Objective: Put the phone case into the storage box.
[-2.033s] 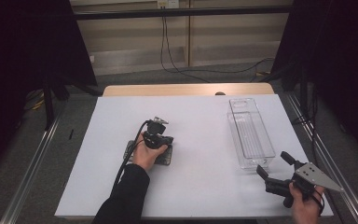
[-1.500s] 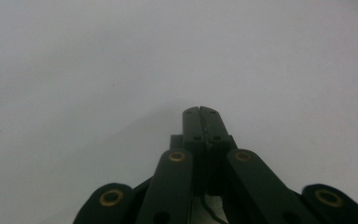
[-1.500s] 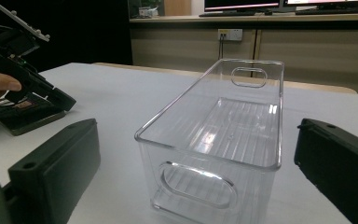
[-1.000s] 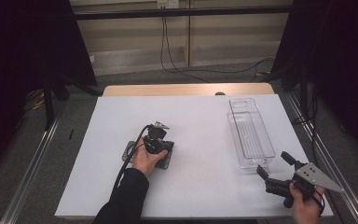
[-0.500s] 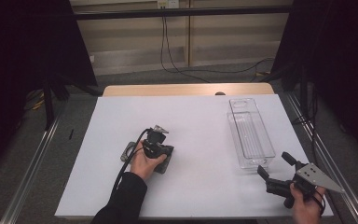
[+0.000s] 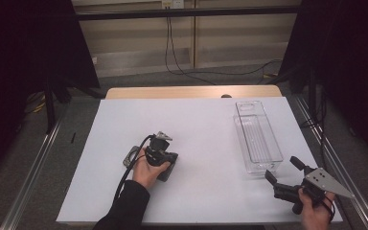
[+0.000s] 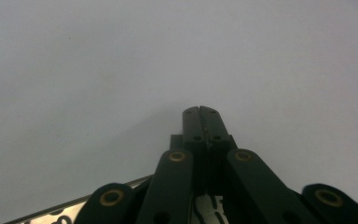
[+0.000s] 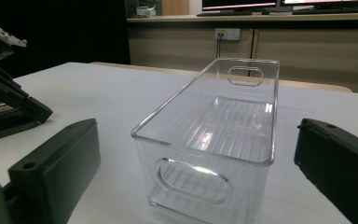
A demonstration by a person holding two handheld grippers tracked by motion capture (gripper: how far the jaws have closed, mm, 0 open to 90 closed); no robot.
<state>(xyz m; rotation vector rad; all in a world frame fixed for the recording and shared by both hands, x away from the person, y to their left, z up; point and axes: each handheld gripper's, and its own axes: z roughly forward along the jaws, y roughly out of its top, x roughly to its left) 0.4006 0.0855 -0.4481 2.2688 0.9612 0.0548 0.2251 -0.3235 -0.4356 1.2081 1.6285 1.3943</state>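
Bin (image 6: 258, 139) is sitting on the right of the table (image 6: 206, 124), just beyond the right gripper (image 6: 281, 171), whose jaws are standing wide open, holding nothing, and facing the bin's near end. Clear hard plastic is likely making it light, stiff and slippery; the near wall's rim or its handle cutout (image 8: 192, 178) is looking like the best hold. Left gripper (image 6: 159, 155) is resting at centre-left, jaws shut and empty.

White table (image 6: 206, 120), grey floor (image 6: 33, 158), black curtains (image 6: 24, 43)
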